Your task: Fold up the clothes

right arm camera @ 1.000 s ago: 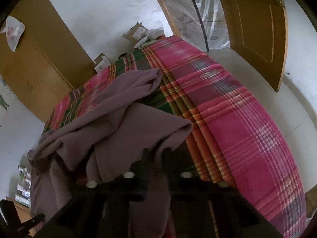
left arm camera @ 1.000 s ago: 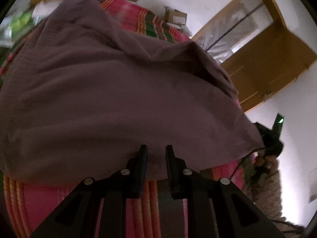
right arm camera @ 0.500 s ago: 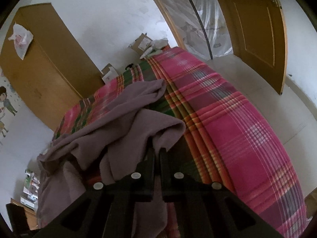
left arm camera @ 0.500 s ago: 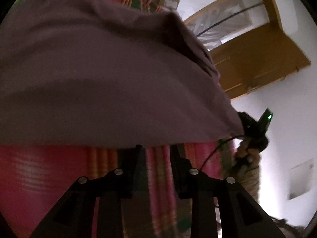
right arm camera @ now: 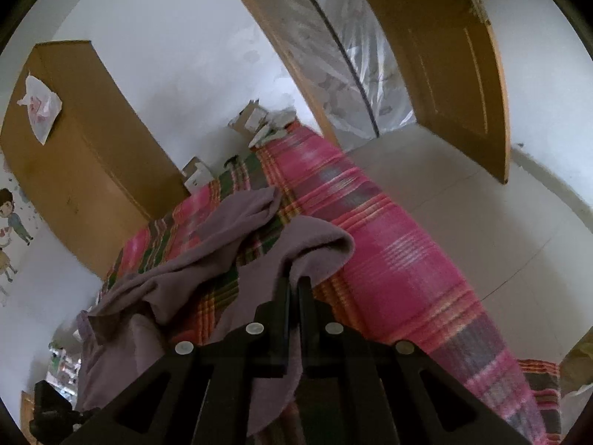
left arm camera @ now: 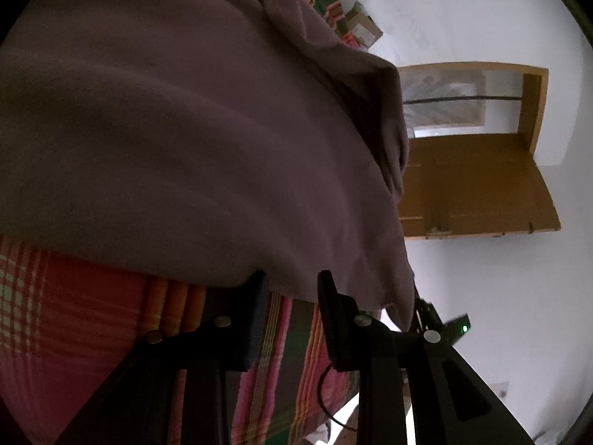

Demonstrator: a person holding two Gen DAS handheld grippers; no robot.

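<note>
A mauve knit garment (left arm camera: 192, 141) lies crumpled on the pink plaid bed (right arm camera: 400, 259). In the left wrist view it fills most of the frame, and its lower hem hangs right at the tips of my left gripper (left arm camera: 292, 289), which is open with a clear gap. Whether the hem sits between the fingers is unclear. My right gripper (right arm camera: 292, 289) is shut on a raised fold of the garment (right arm camera: 311, 237), and cloth hangs down under its left finger. A sleeve (right arm camera: 244, 215) trails toward the far end of the bed.
A wooden wardrobe (right arm camera: 74, 155) stands at the left wall. Cardboard boxes (right arm camera: 255, 122) sit past the bed's far end. An open wooden door (right arm camera: 444, 66) and a plastic-covered doorway are at the right, with bare tiled floor (right arm camera: 500, 215) beside the bed.
My right gripper has closed onto the garment fold and lifted it a little. The left gripper has rolled and moved closer to the hem, with its fingers slightly wider apart.
</note>
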